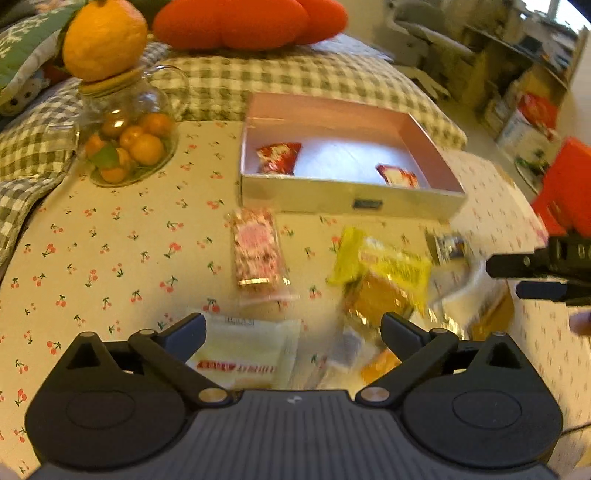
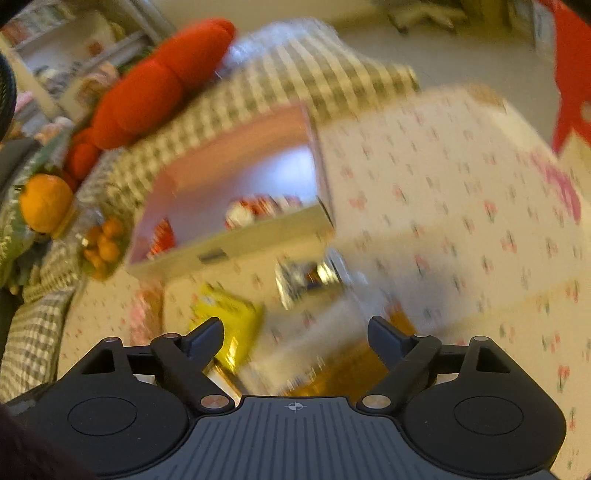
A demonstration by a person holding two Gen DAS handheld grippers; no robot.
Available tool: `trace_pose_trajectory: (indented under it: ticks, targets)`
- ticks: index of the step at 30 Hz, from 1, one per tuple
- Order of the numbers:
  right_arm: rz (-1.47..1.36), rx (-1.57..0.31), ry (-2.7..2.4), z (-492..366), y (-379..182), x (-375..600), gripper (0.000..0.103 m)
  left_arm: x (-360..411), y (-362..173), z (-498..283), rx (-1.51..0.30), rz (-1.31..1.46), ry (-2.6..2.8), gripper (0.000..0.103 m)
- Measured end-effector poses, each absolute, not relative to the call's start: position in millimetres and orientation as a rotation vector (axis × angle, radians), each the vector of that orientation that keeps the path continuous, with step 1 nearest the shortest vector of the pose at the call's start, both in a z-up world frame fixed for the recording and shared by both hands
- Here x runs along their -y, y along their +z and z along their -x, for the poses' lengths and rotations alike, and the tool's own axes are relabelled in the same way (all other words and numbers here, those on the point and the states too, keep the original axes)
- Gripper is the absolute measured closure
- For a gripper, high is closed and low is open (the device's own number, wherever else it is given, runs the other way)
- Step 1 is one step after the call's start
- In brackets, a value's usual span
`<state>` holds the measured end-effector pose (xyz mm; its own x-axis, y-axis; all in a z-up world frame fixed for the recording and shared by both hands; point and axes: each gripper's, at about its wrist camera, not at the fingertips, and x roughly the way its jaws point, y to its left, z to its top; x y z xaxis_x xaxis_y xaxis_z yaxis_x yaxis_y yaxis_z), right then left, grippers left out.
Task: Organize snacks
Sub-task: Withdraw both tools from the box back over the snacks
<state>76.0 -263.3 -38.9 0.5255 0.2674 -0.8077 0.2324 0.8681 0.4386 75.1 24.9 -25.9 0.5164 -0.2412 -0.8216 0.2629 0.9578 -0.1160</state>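
The left gripper (image 1: 293, 328) hangs above the cherry-print cloth (image 1: 110, 266) with its jaws spread wide and nothing between them. Directly under it, on the near side of the box (image 1: 347, 195), lies a pale yellow packet (image 1: 243, 354) with a red band of print. Just past that, closer to the box, a pink packet (image 1: 256, 251) lies lengthwise, its far end almost at the box's front wall. To the right of it a yellow packet (image 1: 384, 266) sits atop an orange one (image 1: 380, 299), and a small dark packet (image 1: 448, 245) lies near the box's right front corner.

The right gripper (image 2: 295, 334) also stands with its jaws apart and gripping nothing; its fingers (image 1: 524, 275) show in the left view at the right edge, below and to the right of the box. Its own view is smeared by motion, but the yellow packet and orange wrappers are under its jaws.

The box is open, pink inside, and holds two red packets: one (image 1: 279, 157) toward its left wall, one (image 1: 397, 175) against its front wall on the right.

Left of the box stands a glass jar (image 1: 129, 140) of small oranges, with a big orange (image 1: 105, 38) on its lid. Behind the box lie a checked blanket (image 1: 288, 77) and a red cushion (image 1: 236, 22).
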Motion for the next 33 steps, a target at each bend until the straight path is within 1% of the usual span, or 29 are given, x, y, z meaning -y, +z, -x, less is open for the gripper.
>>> trace_pose_trajectory:
  ticks: [4,7,9,10,12,13,15,18,24,27,33]
  targets:
    - [-0.555,-1.061,0.006,-70.2,-43.9,269.5,0.016,-24.5,-28.0,-66.6,-0.991,-0.062,-0.359,0.005]
    - [-0.515,-1.091,-0.015,-67.6,-49.4,268.1,0.016,-24.3,-29.8,-61.3,-1.0,-0.077,-0.393,0.012]
    - [-0.491,-1.114,-0.037,-66.7,-55.4,266.4,0.016,-24.8,-29.9,-57.5,-1.009,-0.076,-0.418,0.021]
    - [-0.481,-1.124,-0.046,-67.0,-58.0,265.9,0.016,-25.0,-29.8,-56.1,-1.011,-0.077,-0.432,0.024]
    - [-0.466,-1.137,-0.058,-66.7,-62.1,265.0,0.016,-24.4,-28.6,-52.1,-1.008,-0.089,-0.457,0.037]
    - [-0.457,-1.14,-0.064,-66.6,-64.1,264.4,0.016,-24.0,-28.2,-50.0,-1.004,-0.095,-0.47,0.039]
    - [-0.434,-1.142,-0.076,-66.7,-66.8,263.2,0.016,-23.5,-27.1,-45.7,-0.993,-0.106,-0.503,0.051]
    - [-0.384,-1.131,-0.083,-66.7,-68.6,259.4,0.016,-21.8,-27.7,-41.1,-0.986,-0.122,-0.553,0.059]
    - [-0.245,-1.127,-0.051,-60.5,-70.2,246.4,0.016,-15.4,-35.2,-37.0,-1.009,-0.155,-0.62,0.068]
    - [-0.193,-1.125,-0.034,-54.7,-71.2,244.8,0.016,-12.1,-40.9,-35.4,-1.022,-0.196,-0.611,0.069]
    - [-0.175,-1.123,-0.014,-39.2,-71.9,256.7,0.016,-12.2,-43.1,-33.1,-1.032,-0.232,-0.609,0.069]
